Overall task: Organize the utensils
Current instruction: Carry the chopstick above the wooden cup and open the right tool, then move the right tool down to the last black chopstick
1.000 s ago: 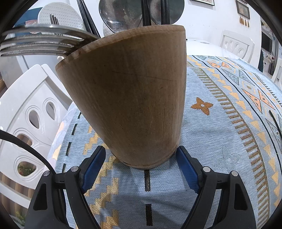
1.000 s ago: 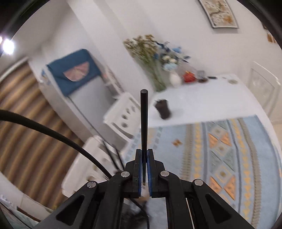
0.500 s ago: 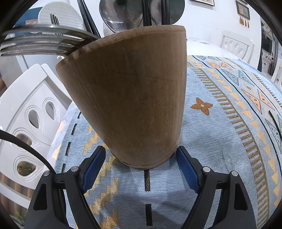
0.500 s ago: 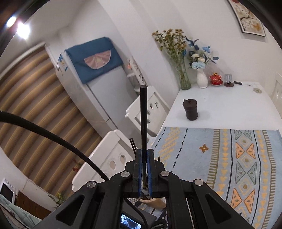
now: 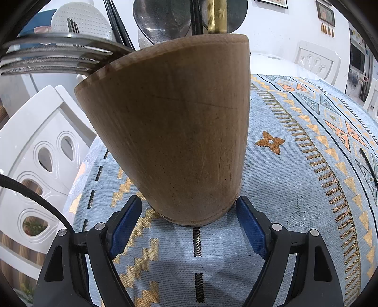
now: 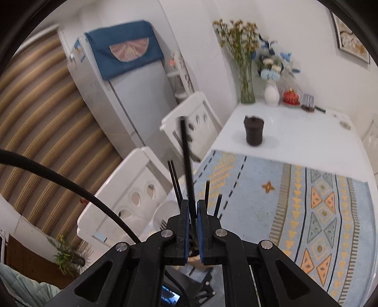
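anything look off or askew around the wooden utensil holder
One thing: a silver metal fork hangs nearly flat over the rim of the tall brown wooden utensil holder, tines sticking out sideways, while the black chopsticks stand more upright. Nothing looks spilled or damaged.

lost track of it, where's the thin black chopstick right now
In the right wrist view, the thin black chopstick stands clamped in the right gripper jaws, centre frame, above other black chopstick tips.
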Demonstrator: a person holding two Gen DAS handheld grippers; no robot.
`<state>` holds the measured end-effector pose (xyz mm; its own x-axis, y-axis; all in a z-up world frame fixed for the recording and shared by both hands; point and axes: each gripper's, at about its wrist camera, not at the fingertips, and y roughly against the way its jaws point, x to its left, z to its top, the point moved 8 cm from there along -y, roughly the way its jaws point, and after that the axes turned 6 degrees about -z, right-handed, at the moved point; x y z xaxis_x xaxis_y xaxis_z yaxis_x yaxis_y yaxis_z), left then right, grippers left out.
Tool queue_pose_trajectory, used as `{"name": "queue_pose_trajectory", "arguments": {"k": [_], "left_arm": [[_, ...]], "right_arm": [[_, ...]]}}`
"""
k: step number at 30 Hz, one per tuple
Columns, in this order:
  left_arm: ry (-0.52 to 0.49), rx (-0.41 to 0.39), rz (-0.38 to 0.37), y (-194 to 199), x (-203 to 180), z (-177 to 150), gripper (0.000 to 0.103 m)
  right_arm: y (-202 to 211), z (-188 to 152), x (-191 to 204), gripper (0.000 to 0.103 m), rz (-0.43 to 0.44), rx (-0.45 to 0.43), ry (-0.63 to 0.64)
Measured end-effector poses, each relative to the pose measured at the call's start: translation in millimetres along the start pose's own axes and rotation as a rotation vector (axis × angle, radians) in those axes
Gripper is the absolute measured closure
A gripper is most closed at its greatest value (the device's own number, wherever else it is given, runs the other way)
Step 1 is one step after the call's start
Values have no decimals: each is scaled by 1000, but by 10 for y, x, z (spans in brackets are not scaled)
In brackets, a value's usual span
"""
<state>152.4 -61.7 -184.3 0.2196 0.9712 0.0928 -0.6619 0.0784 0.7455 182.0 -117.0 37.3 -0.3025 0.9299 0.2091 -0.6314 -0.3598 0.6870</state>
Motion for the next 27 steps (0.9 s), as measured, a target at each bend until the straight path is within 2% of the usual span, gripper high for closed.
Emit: {"name": "queue_pose_trajectory", "arguments": {"k": [3, 5, 7, 9, 17, 27], "left_arm": [[0, 0, 0, 3, -7, 0, 22], [1, 0, -1, 4, -4, 0, 22], [0, 0, -1, 3, 0, 1, 22], [0, 0, -1, -3, -7, 3, 22], [0, 0, -1, -4, -7, 3, 22], [0, 0, -1, -3, -7, 2, 22]], "right_arm": [[6, 14, 17, 95, 23, 9, -9], [47, 46, 34, 86, 50, -7, -21], [130, 89, 37, 72, 63, -49, -32], [222, 136, 45, 68, 79, -95, -38], [300, 151, -86, 68, 56, -110, -71], [344, -18, -603, 67, -3, -75, -194]]}}
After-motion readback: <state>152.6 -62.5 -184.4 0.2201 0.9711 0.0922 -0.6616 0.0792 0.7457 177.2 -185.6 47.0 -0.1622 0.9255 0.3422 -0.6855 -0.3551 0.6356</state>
